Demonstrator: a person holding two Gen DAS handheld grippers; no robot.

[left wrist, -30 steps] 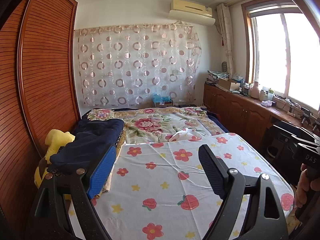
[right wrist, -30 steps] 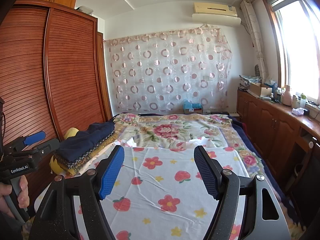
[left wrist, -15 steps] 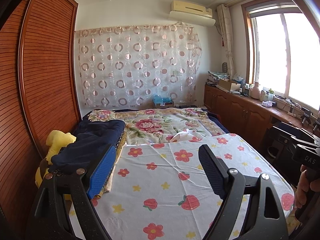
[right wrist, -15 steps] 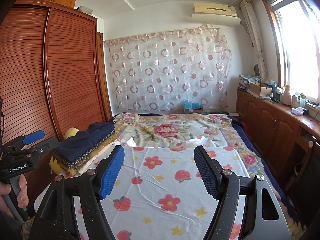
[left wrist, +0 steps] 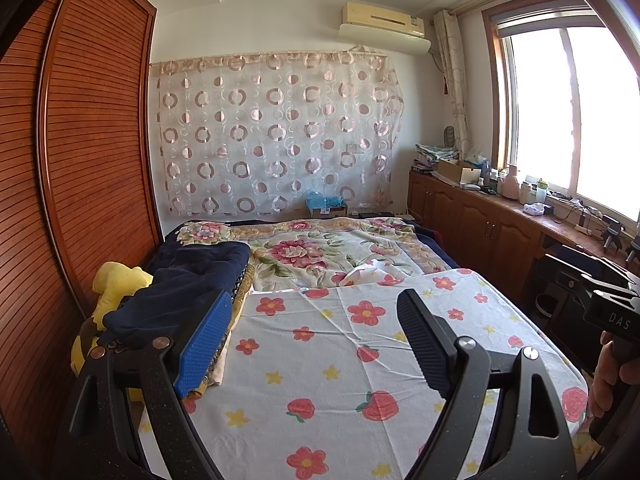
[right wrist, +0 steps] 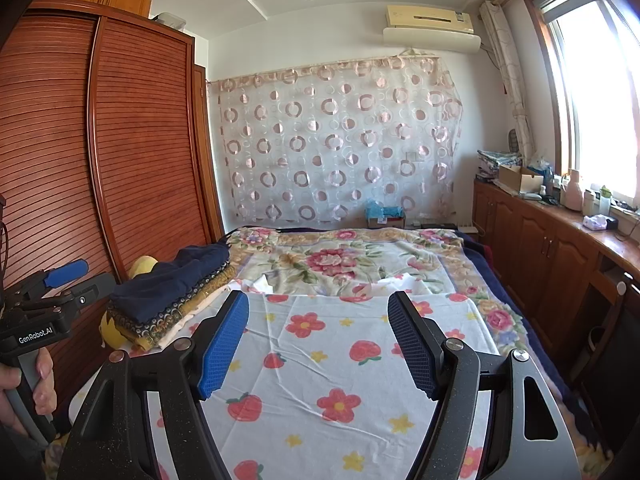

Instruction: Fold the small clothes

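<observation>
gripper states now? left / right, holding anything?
Left gripper: open, holding nothing, above the flowered cloth.
Right gripper: open, holding nothing.

Left gripper [left wrist: 314, 298]: nothing new to call, the gap between the jaws is as wide as a second back.
Right gripper [right wrist: 317, 297]: same story, the jaws have neither opened nor closed.
Floral sheet [left wrist: 340, 360]: between and beyond the jaws, with the same creases.
Folded stack [left wrist: 192, 276]: left of the left jaw, not shifted.
Left-view framing: perhaps a hair's drift of the room rightward, but it is too slight under the fisheye to be sure.
</observation>
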